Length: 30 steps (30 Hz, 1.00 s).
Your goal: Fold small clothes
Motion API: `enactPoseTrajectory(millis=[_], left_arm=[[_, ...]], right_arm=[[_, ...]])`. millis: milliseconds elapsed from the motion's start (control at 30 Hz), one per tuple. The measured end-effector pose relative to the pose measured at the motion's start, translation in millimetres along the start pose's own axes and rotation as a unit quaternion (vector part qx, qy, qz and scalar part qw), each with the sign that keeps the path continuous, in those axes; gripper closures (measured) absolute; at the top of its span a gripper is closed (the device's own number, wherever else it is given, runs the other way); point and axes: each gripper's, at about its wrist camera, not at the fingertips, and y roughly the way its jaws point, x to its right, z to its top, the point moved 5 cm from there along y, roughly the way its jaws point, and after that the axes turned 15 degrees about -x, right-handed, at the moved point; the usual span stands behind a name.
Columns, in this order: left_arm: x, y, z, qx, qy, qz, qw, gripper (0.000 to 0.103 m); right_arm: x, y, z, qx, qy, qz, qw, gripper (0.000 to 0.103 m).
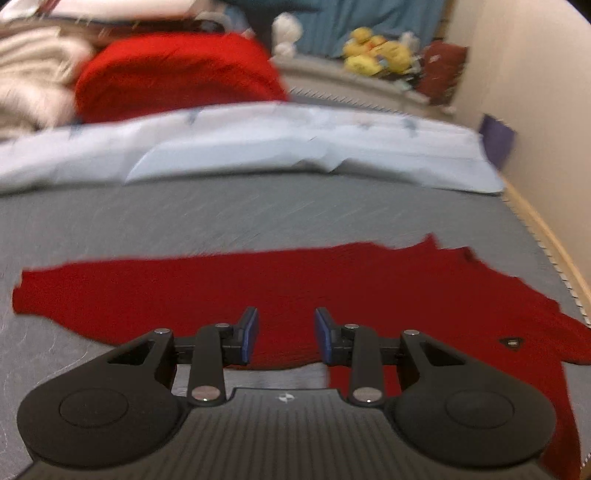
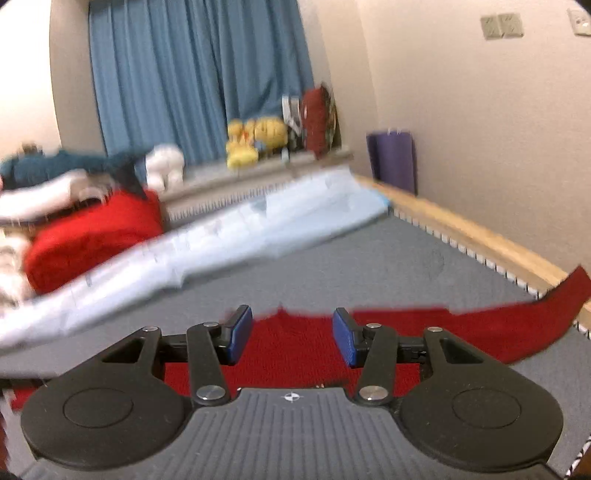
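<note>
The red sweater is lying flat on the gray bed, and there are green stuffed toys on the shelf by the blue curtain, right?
Not quite: the stuffed toys are yellow, not green, as the right wrist view shows. The red sweater does lie flat on the gray bed, and the curtain is blue.

You're in a home bedroom: grey mattress (image 2: 388, 258) in a wooden bed frame (image 2: 480, 236), blue curtain (image 2: 192, 74) behind, yellow plush toys (image 2: 255, 142) on the ledge, light blue bedding (image 1: 258, 144), piled clothes (image 1: 177, 74), wall sockets (image 2: 502, 26).
</note>
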Motion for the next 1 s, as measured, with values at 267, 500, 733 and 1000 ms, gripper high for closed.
enactPoseTrajectory(millis=[267,500,733,1000], left_arm=[[-113.2,57.5,5.5,-0.060,-0.173,0.020,0.9828,0.056],[-191.1,81.3,-2.5,-0.068,-0.314,0.027,0.9467,0.037],[-214.9,92.1,5.4,-0.043,-0.337,0.041,0.9396,0.065],[-77.2,24.3,69.0,0.076,-0.158,0.071,0.9819,0.087]], right_arm=[[15.3,44.3,-9.4,-0.031,-0.010,-0.014,0.999,0.088],[22.8,72.8,-0.6,-0.055,-0.024,-0.007,0.998,0.079],[35.2,91.9,8.7,-0.071,-0.006,-0.019,0.997,0.079],[59.5,88.2,19.8,-0.060,0.049,-0.026,0.997,0.088]])
